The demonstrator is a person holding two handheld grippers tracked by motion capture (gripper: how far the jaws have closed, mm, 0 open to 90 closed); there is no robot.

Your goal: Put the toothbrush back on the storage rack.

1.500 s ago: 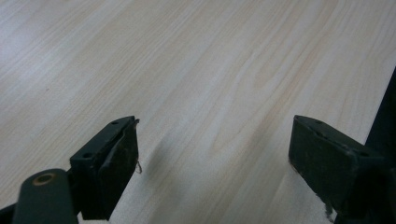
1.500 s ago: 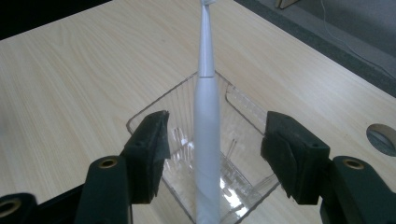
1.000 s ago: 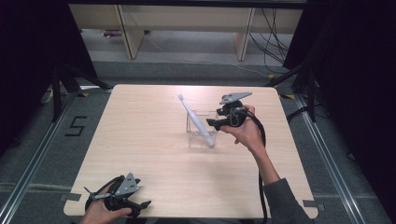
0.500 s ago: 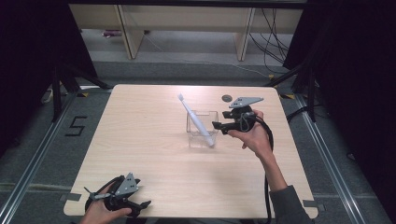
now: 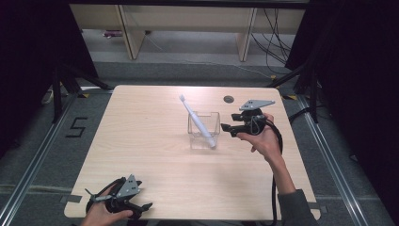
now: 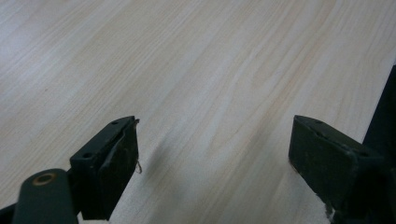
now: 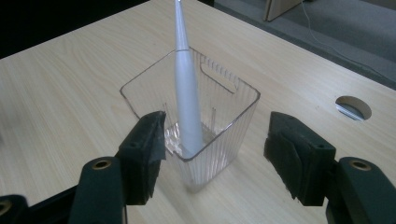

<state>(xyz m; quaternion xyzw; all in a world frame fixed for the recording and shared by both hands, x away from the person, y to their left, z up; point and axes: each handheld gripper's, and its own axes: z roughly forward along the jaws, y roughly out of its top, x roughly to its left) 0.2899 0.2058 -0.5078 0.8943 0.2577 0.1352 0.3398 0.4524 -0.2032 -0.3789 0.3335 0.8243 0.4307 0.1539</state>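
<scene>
The right gripper (image 5: 227,128), jaws spread and empty, sits right of centre, just beside the clear cup (image 5: 204,130) holding a tilted white toothbrush (image 5: 197,120).

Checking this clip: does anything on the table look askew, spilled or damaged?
Nothing spilled or broken. The white electric toothbrush stands in the clear plastic cup at a lean rather than upright, its base in one corner. The cup is upright on the table. The right hand-held gripper is open beside it.
</scene>
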